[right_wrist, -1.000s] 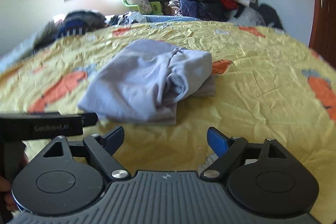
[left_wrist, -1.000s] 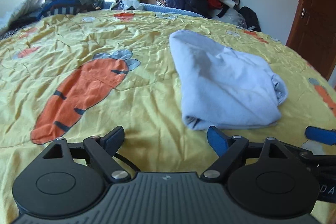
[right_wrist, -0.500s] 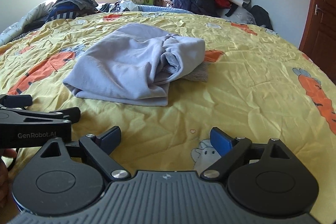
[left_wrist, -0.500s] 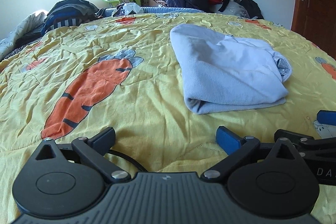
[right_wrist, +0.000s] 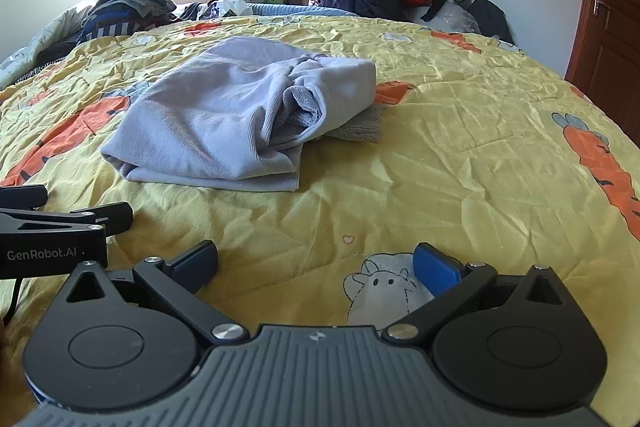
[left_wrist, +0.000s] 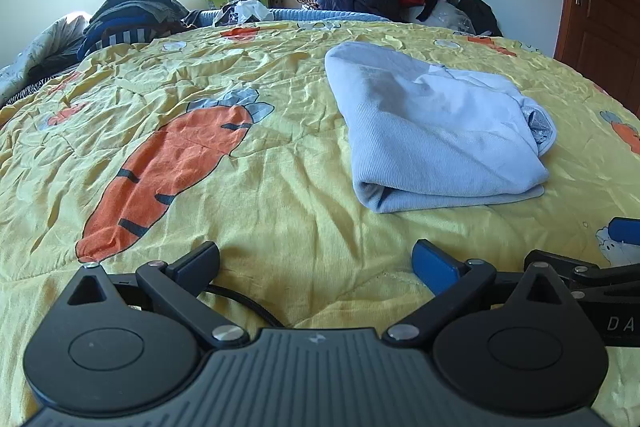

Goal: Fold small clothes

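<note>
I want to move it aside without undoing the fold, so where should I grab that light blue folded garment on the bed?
Probably the rolled fold edge at the near left corner of the light blue garment, coming in low from the near side. There the layers stack thick and closed; the right end gapes open with loose layers and would likely spill.

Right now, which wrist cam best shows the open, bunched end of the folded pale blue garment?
Right wrist: the folded pale blue garment faces it with its bunched open end and grey inner layers. Left wrist sees mostly the smooth top and rolled near edge, with that end at the far right.
</note>
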A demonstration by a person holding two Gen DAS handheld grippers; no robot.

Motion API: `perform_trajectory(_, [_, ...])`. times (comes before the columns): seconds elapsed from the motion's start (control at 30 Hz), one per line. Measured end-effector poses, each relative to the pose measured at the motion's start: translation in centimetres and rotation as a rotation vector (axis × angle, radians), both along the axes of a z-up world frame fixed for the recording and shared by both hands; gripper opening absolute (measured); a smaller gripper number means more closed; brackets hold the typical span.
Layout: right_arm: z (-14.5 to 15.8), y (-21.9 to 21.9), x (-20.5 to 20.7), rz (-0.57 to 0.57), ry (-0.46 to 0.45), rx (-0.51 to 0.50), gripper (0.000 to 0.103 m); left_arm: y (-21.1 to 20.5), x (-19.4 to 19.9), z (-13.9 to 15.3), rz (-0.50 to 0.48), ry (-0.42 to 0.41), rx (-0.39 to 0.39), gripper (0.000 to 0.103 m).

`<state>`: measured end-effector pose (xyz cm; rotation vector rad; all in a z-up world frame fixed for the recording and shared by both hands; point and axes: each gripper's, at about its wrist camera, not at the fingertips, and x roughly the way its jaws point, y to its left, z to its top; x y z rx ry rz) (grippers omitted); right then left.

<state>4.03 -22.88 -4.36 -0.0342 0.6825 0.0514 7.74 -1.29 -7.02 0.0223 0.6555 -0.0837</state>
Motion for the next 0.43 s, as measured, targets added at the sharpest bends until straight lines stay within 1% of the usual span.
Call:
perform_trajectory(0.23, [0.0,0.0,0.0,0.0,0.0,0.0,0.103,0.1,0.0,0.0,-0.003,-0.002,-0.01,0.103])
perform_trajectory(0.37, [0.0,0.0,0.0,0.001,0.0,0.002,0.103,1.3,-0.3,0.3,-0.002,-0.021,-0.075,0.103])
perform_trajectory(0.43, [0.0,0.0,0.0,0.002,0.0,0.003,0.103,2.3,-0.2,0.5,0.019,-0.019,-0.081,0.103])
